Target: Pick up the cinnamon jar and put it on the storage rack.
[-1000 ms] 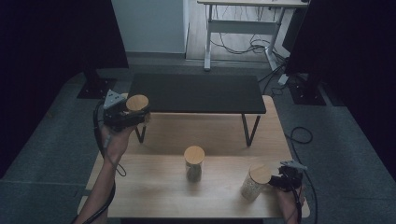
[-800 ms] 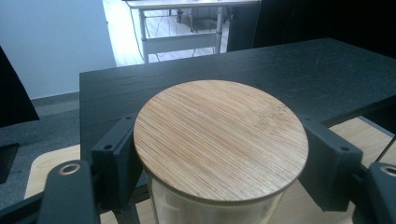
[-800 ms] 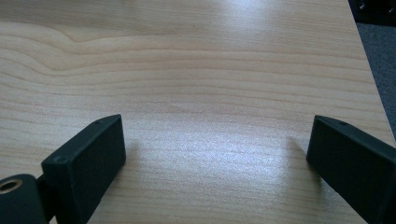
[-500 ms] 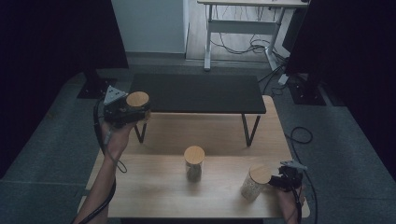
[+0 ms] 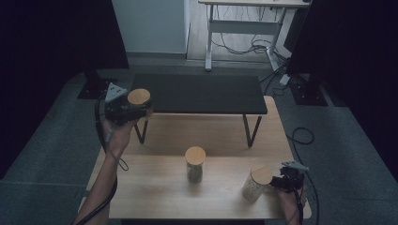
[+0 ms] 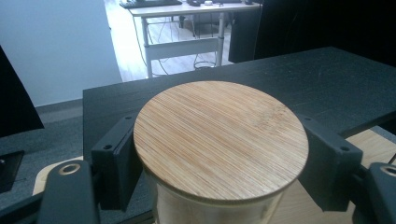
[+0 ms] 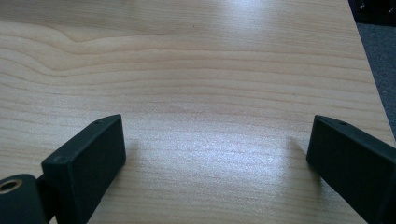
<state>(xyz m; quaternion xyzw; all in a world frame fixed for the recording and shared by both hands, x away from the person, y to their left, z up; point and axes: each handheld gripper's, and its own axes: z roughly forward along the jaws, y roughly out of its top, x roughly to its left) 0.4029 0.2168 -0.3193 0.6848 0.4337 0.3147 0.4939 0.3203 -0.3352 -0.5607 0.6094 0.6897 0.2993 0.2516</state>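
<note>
Bamboo-lidded glass jar (image 5: 139, 99) sits clamped in the left claw (image 5: 133, 110), held upright at the left of the high view, just at the near left corner of the black shelf (image 5: 202, 93). In the left gripper view the lid (image 6: 220, 133) lies between the two black pads (image 6: 116, 161), which press the glass on either side, and the shelf top stretches away ahead and to the right of it. So the shelf lies forward of the jar, its top about level with the jar's upper part; the base likely needs to rise above the edge before going in.

Right claw (image 5: 281, 182) at lower right of the high view, jaws apart over bare wooden table (image 7: 196, 70), nothing between them. A second jar (image 5: 256, 183) stands just left of it; a third (image 5: 195, 164) stands mid-table, nearer the right hand than the left.
</note>
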